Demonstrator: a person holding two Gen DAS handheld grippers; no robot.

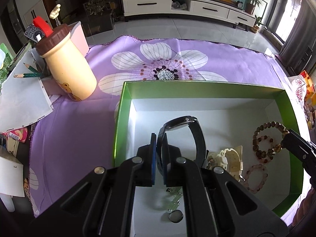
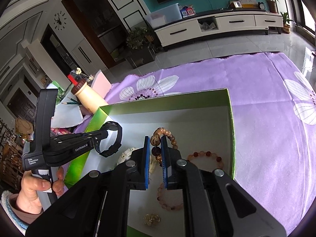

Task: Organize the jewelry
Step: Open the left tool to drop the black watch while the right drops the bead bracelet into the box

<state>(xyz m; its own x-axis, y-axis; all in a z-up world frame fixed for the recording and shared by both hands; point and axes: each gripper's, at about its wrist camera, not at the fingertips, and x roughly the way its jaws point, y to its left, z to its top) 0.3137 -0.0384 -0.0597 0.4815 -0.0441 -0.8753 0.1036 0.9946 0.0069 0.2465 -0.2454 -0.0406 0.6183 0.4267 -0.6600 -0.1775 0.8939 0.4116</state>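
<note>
Two closed grippers, black watch (image 1: pixel 189 130) upright, face up, brown bracelet (image 2: pixel 164 136) dangling

Surface: table covered by a purple cloth (image 1: pixel 83 130) with white flower print. Directly on the cloth: a green box (image 1: pixel 120 118), open top, white inside, near the front edge; a cream bottle (image 1: pixel 69 67) with brown cap, upright, toward the far left corner. Just beside the bottle, a holder with pencils (image 1: pixel 29 71) and a white sheet (image 1: pixel 21 102) at the left edge.

Black watch (image 1: pixel 189 130) and brown bead bracelet (image 2: pixel 164 136) above green box (image 1: pixel 122 106).
</note>
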